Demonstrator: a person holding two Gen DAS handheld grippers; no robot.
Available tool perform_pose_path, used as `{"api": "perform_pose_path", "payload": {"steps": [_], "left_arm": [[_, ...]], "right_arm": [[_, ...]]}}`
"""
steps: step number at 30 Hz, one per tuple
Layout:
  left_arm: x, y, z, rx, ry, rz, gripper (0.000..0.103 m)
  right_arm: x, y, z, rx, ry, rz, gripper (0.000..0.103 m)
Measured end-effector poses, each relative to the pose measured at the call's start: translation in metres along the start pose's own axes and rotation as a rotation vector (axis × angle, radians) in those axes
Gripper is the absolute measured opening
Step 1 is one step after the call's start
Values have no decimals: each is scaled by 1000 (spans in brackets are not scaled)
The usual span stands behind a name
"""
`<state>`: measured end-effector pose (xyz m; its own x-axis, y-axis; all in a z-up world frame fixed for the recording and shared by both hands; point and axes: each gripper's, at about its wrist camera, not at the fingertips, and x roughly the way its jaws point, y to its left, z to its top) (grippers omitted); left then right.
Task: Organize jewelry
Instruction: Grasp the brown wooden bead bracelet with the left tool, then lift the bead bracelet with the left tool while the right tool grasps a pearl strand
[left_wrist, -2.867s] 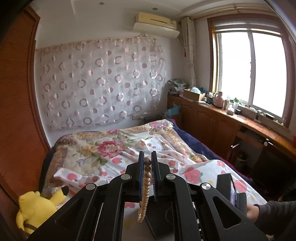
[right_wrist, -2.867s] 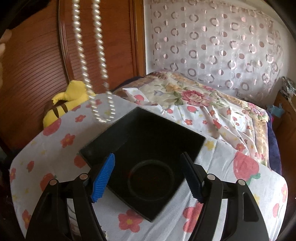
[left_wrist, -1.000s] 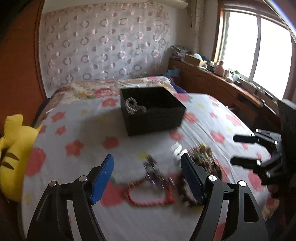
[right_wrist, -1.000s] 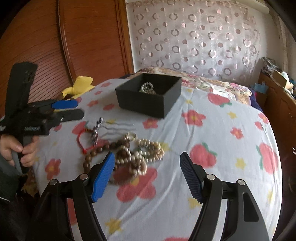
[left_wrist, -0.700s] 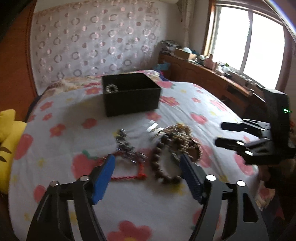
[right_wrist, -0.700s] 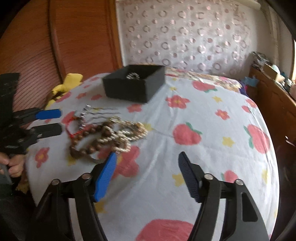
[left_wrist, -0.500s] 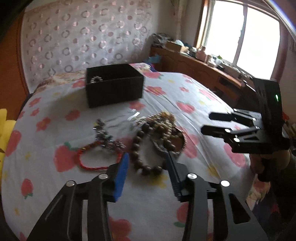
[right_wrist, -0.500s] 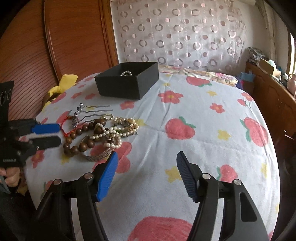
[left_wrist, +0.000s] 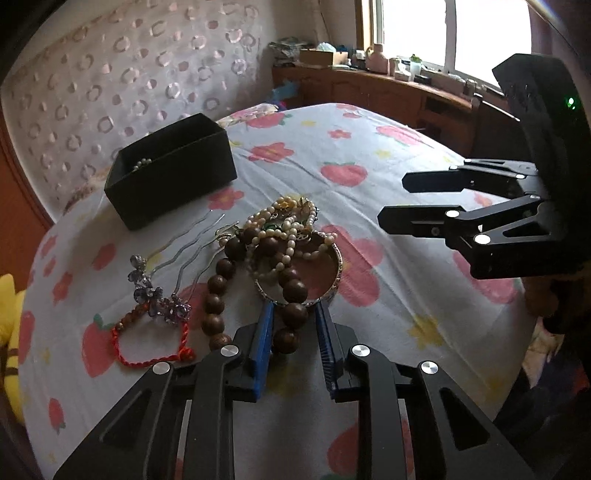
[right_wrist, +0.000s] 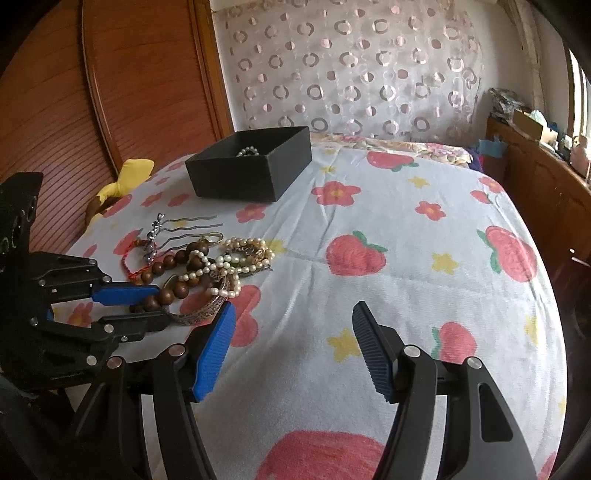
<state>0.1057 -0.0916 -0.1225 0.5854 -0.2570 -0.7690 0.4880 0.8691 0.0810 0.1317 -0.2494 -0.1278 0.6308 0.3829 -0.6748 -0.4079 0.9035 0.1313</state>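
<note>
A pile of jewelry lies on the flowered sheet: a brown wooden bead bracelet, pearl strands, a patterned bangle, a red cord bracelet and crystal hairpins. My left gripper reaches into the near end of the pile. Its jaws are closing around the wooden beads, and the pads do not clearly press on them. In the right wrist view the left gripper straddles those beads. My right gripper hangs open over bare sheet beside the bangle. Behind stands a black box with a pearl necklace inside.
A yellow plush toy lies at the bed's left edge against the wooden panel. A wooden cabinet with clutter runs under the window on the right. The sheet drops off at the near and right edges.
The pearl necklace that my left gripper held now lies in the box. My left gripper has come down to the pile and narrowed its jaws around the wooden beads. The right gripper sank slightly.
</note>
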Motion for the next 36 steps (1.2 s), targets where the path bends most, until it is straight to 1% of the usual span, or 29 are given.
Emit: {"api": "perform_pose_path", "payload": {"steps": [2, 4, 8, 16, 21, 24, 30, 31, 33, 35, 36], "left_arm": [[-1, 2, -1, -8, 3, -1, 22], [-3, 6, -1, -21, 3, -19, 13], [-20, 14, 4, -56, -52, -39, 12], [-73, 48, 44, -113, -210, 12, 12], [-100, 68, 63, -155, -288, 16, 12], [-109, 74, 68, -166, -313, 17, 12], [-118, 76, 62, -182, -336, 8, 12], [-119, 76, 61, -183, -338, 7, 12], [-121, 76, 57, -188, -345, 2, 12], [-121, 76, 55, -196, -350, -2, 12], [-122, 77, 54, -200, -352, -4, 12]], "right_arm": [[-1, 2, -1, -9, -5, -8, 68], [-1, 2, -1, -11, -9, -17, 68], [-1, 2, -1, -13, -10, -14, 68], [-2, 2, -1, -8, -13, -15, 68], [-1, 1, -1, -10, -8, -12, 68], [-1, 2, -1, -9, -8, -11, 68], [1, 3, 3, -21, 5, -18, 67], [2, 4, 4, -25, 9, -15, 65], [7, 7, 9, -27, 24, 5, 51], [11, 12, 12, -43, 36, 19, 42], [13, 14, 15, -47, 46, 35, 39]]}}
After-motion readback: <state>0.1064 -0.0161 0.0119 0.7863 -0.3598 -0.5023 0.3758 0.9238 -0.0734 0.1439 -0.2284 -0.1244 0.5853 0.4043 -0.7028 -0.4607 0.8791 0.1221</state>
